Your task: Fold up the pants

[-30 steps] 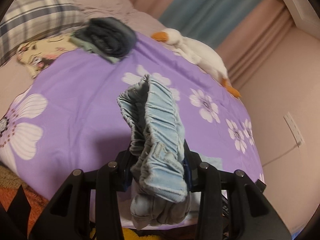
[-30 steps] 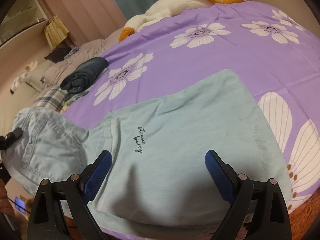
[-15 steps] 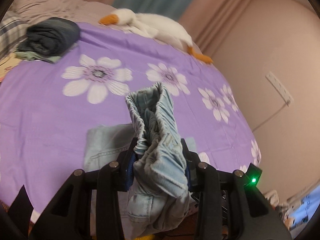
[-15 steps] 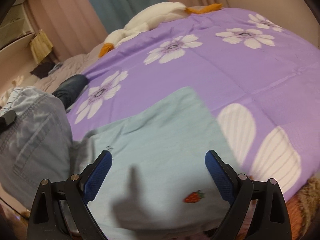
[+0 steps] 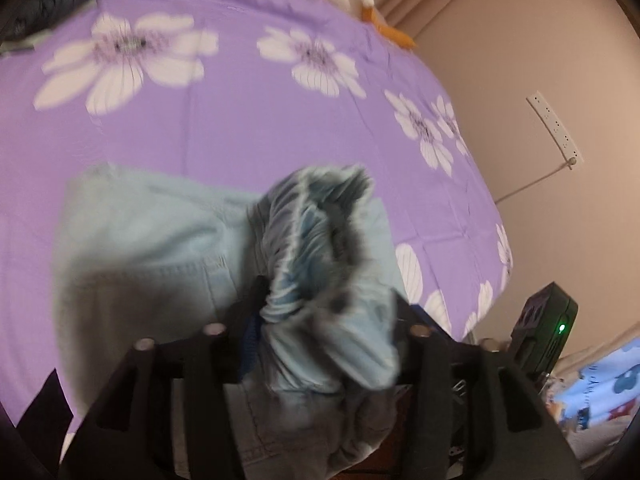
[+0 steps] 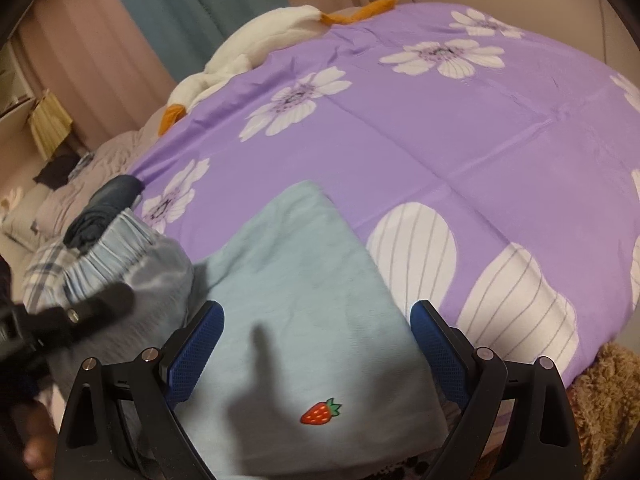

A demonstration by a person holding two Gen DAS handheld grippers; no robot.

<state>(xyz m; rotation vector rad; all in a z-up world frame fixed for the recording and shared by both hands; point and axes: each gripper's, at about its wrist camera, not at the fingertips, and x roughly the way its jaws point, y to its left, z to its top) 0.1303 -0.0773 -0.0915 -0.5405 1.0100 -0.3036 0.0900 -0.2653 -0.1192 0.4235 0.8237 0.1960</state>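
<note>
Light blue jeans lie partly flat on the purple flowered bedspread (image 5: pixel 240 128), their gathered waistband (image 5: pixel 316 240) bunched up between the jaws of my left gripper (image 5: pixel 326 320). Those jaws are opening and the cloth sits loosely between them; the picture is blurred. In the right wrist view the same waistband (image 6: pixel 132 256) and the blurred left gripper (image 6: pixel 80 316) show at the left edge. My right gripper (image 6: pixel 316 332) hangs open above a folded mint-coloured garment (image 6: pixel 312 280) bearing a small strawberry patch (image 6: pixel 320 414), with nothing between its fingers.
A white plush goose (image 6: pixel 256 48) lies along the far edge of the bed. Dark folded clothes (image 6: pixel 108 208) and a plaid pillow (image 6: pixel 44 264) sit at the left. A black device with a green light (image 5: pixel 548 328) stands beside the bed near the wall; a brown fuzzy rug (image 6: pixel 608 396) is at the right.
The left gripper has swung right and down over the bed with the jeans, and its jaws have widened around the waistband. The right gripper has drifted along the mint garment, bringing the strawberry patch into view.
</note>
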